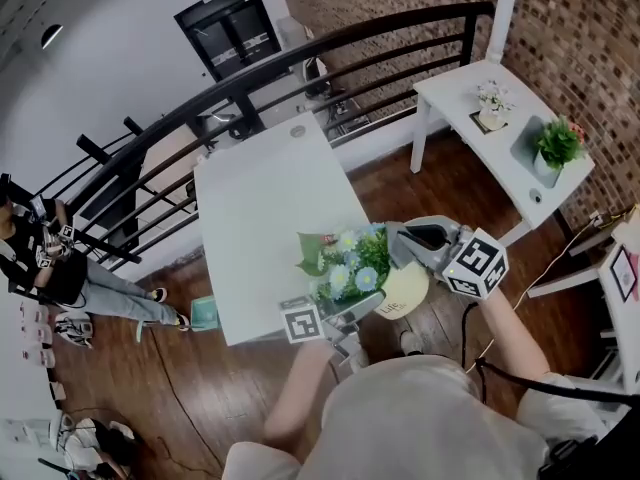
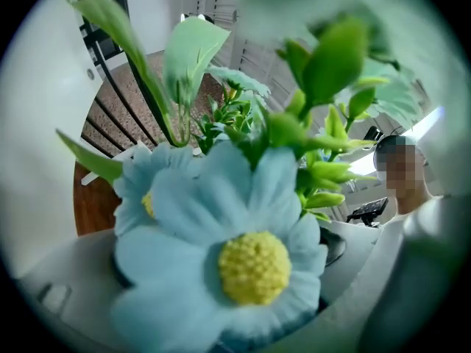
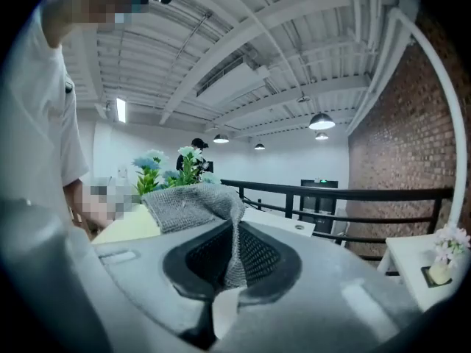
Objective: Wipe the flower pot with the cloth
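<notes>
The flower pot [image 1: 407, 290] is pale yellow and holds blue and white artificial flowers [image 1: 348, 260] with green leaves. It is lifted off the table, just past the table's near edge. My left gripper [image 1: 358, 308] is shut on the pot from below and left. In the left gripper view a blue flower [image 2: 243, 256] fills the frame and hides the pot. My right gripper [image 1: 428, 238] is shut on the grey cloth [image 1: 400, 246], right beside the flowers. In the right gripper view the cloth [image 3: 195, 203] drapes out of the shut jaws.
A white table [image 1: 270, 193] stands in front of me, with a black railing [image 1: 300, 53] behind it. At the right, a white side table [image 1: 470, 88] by the brick wall carries two small potted plants. A person [image 1: 45, 268] sits at the far left.
</notes>
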`<state>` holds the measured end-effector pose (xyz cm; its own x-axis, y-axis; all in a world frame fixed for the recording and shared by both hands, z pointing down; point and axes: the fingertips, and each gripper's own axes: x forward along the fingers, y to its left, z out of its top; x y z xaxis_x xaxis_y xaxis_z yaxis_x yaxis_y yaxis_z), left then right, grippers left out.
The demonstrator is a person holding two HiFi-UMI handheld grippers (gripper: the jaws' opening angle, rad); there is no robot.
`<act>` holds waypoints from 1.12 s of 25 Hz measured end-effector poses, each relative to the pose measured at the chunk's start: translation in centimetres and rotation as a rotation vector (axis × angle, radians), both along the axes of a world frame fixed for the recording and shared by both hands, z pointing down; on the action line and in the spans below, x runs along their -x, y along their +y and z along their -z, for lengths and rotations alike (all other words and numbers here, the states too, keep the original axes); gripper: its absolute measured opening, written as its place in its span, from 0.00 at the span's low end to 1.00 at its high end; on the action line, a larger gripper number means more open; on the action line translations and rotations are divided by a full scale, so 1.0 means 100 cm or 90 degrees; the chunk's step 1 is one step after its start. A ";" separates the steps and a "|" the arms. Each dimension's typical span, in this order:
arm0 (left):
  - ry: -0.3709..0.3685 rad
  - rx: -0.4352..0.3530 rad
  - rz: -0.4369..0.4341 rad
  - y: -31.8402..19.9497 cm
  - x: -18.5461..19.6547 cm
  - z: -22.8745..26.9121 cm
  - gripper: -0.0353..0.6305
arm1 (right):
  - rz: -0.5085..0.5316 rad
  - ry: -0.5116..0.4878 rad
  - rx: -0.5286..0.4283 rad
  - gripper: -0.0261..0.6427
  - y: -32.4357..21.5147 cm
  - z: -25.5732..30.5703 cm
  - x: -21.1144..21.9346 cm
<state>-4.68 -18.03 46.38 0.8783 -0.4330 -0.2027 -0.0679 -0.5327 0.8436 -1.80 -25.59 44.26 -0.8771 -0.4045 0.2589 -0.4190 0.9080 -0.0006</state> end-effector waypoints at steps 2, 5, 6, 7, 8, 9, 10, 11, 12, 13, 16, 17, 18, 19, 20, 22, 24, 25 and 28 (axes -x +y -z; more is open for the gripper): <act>0.020 -0.004 0.002 0.002 0.000 0.006 0.79 | 0.023 -0.029 0.000 0.05 -0.001 0.001 -0.001; 0.049 -0.014 -0.008 0.007 -0.003 0.020 0.79 | 0.035 -0.038 0.008 0.05 -0.004 -0.006 -0.003; 0.064 -0.014 -0.010 0.008 -0.004 0.025 0.79 | 0.038 -0.043 0.016 0.05 -0.004 -0.009 -0.003; 0.078 -0.012 -0.010 0.009 -0.005 0.030 0.79 | 0.041 -0.057 0.029 0.05 -0.003 -0.011 -0.003; 0.092 -0.010 -0.008 0.009 -0.005 0.033 0.79 | 0.044 -0.079 0.046 0.05 -0.003 -0.012 -0.003; 0.105 -0.008 -0.005 0.009 -0.005 0.035 0.79 | 0.045 -0.107 0.064 0.05 -0.002 -0.012 -0.003; 0.119 -0.006 -0.002 0.009 -0.005 0.037 0.79 | 0.045 -0.132 0.081 0.05 -0.002 -0.012 -0.004; 0.131 -0.002 0.001 0.008 -0.004 0.038 0.79 | 0.044 -0.154 0.094 0.05 -0.002 -0.012 -0.004; 0.138 0.001 0.005 0.008 -0.003 0.038 0.79 | 0.042 -0.172 0.106 0.05 -0.002 -0.013 -0.004; 0.140 0.006 0.009 0.008 -0.002 0.037 0.78 | 0.037 -0.184 0.114 0.05 -0.003 -0.015 -0.003; 0.167 0.035 0.017 0.009 0.001 0.034 0.78 | 0.010 -0.185 0.123 0.05 -0.004 -0.021 -0.006; 0.183 0.048 0.023 0.009 0.003 0.034 0.78 | 0.001 -0.177 0.120 0.05 -0.004 -0.024 -0.007; 0.198 0.056 0.032 0.007 0.005 0.037 0.78 | -0.005 -0.170 0.117 0.05 -0.003 -0.027 -0.009; 0.213 0.060 0.042 0.004 0.008 0.040 0.78 | -0.007 -0.167 0.116 0.05 -0.001 -0.029 -0.009; 0.226 0.062 0.050 0.002 0.010 0.044 0.78 | -0.006 -0.168 0.118 0.05 0.002 -0.031 -0.008; 0.243 0.061 0.057 0.000 0.012 0.050 0.78 | 0.002 -0.173 0.125 0.05 0.010 -0.035 -0.002; 0.259 0.061 0.058 -0.001 0.013 0.057 0.78 | 0.008 -0.170 0.129 0.05 0.016 -0.040 0.005; 0.267 0.062 0.062 -0.002 0.013 0.060 0.78 | 0.008 -0.170 0.130 0.05 0.019 -0.042 0.008; 0.286 0.066 0.092 -0.008 0.018 0.066 0.78 | 0.005 -0.173 0.129 0.05 0.025 -0.044 0.012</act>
